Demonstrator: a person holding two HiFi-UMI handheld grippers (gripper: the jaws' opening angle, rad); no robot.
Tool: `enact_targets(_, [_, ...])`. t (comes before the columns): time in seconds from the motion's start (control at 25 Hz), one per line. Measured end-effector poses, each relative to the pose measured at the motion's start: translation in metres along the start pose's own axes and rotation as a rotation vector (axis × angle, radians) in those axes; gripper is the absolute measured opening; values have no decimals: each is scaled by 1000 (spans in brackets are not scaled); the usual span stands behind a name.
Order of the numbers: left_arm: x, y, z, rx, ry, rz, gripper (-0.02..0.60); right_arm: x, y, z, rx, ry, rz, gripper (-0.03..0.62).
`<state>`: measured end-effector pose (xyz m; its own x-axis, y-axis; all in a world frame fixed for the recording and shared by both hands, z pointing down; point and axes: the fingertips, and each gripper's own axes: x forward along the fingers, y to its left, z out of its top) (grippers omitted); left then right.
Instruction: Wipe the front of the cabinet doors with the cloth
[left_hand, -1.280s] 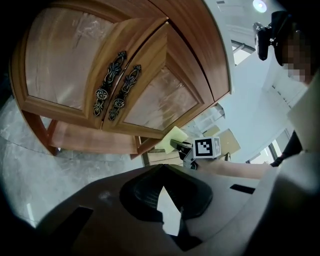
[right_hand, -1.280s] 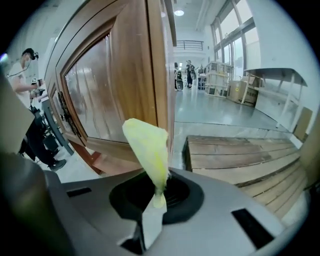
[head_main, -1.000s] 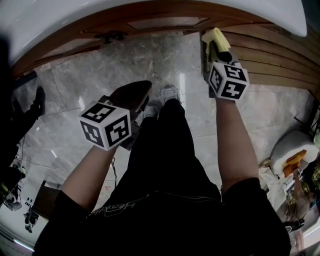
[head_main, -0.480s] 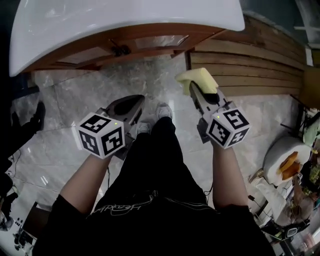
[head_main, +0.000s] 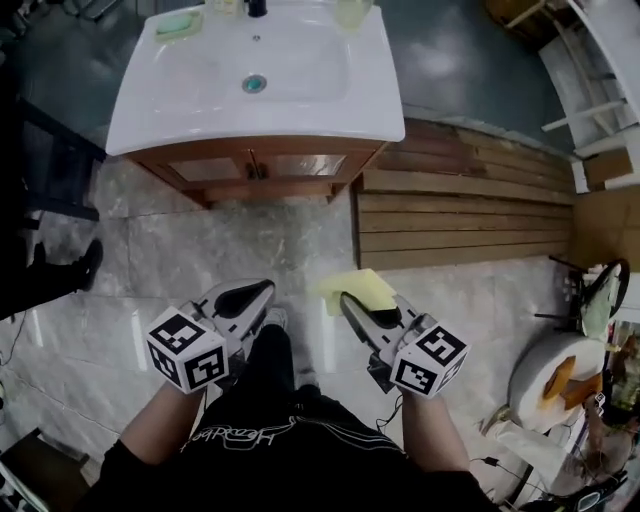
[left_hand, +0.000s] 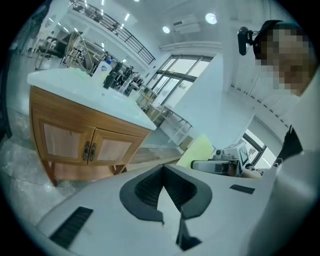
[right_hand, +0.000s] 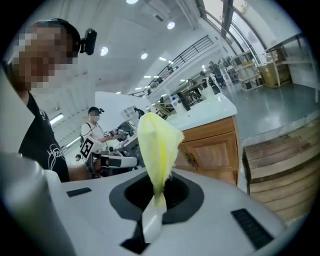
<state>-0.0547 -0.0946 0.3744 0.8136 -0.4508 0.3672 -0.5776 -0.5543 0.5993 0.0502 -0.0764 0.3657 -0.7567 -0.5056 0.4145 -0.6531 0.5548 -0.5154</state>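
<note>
Here the cloth (head_main: 358, 288) was shown clamped by one end in the right tool (head_main: 350, 303), its free part standing out beyond the jaws. The left tool (head_main: 255, 292) was held with jaws brought together on nothing. The doors (head_main: 255, 167) lay ahead and slightly leftward of the cloth, well apart from both tools, so a forward reach was judged necessary. The shirt (head_main: 290, 445) print could not be read.

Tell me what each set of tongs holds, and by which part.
The right tongs pinch the yellow cloth by one bunched end; the rest stands free. The left tongs are shut on nothing.
</note>
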Motion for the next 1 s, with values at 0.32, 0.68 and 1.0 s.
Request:
enact_targets(0.32, [-59, -152, -20, 99, -124, -15, 6, -123, 91, -19, -95, -75, 77, 40])
enact_targets(0.68, [-128, -311, -13, 333, -261, -19, 6, -246, 187, -15, -272, -147, 131, 40])
enact_targets(1.0, [-157, -391, -22, 463, -306, -13, 6, -297, 241, -23, -379, -160, 150, 40])
